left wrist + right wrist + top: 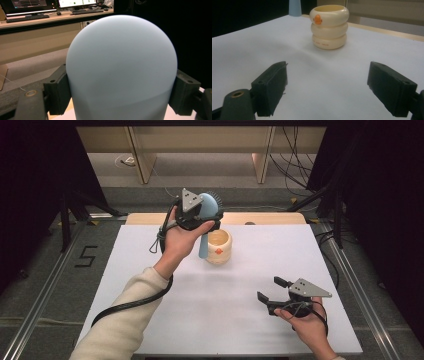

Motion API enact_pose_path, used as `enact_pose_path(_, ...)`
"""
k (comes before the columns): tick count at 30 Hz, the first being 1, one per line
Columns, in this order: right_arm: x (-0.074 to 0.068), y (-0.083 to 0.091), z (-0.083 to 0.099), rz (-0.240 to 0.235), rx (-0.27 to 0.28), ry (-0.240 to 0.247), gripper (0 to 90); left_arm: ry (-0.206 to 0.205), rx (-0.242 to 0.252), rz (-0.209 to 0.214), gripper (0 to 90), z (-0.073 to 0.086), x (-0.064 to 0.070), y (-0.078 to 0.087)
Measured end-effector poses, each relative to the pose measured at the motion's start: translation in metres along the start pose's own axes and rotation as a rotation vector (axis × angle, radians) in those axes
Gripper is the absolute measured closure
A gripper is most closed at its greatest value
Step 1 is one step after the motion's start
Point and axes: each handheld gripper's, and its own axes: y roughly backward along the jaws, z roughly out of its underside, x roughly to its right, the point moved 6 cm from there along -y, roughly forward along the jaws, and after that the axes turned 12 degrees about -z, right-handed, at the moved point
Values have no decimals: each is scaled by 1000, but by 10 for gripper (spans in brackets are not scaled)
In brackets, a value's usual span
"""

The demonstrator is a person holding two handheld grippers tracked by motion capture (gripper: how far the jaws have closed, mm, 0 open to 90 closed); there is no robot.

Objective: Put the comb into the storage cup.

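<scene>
A light blue brush (pixel 207 206) hangs upright over the far middle of the white table (pixel 150 285), bristles facing away and handle pointing down. My left gripper (pixel 202 218) is shut on its rounded head (pixel 120 65), one jaw on each side. Just right of the handle stands a cream ribbed cup (pixel 219 247) with a small orange mark. From the right gripper view, the cup (pixel 329 26) sits ahead with the handle's end (pixel 295 7) behind it to the left. My right gripper (pixel 268 289) is open and holds nothing, low over the near right of the table (pixel 319 75).
Wooden furniture legs (pixel 142 162) and loose cables (pixel 295 165) lie on the floor beyond the table. A "5" (pixel 87 256) is marked on the floor at left. A desk with monitors and keyboards (pixel 30 16) stands farther off.
</scene>
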Motion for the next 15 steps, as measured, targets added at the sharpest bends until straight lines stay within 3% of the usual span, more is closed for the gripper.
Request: enact_pose_path(15,1,0,0,-1,1,-3,173,-4,8,-9,195,-8,-2,-8)
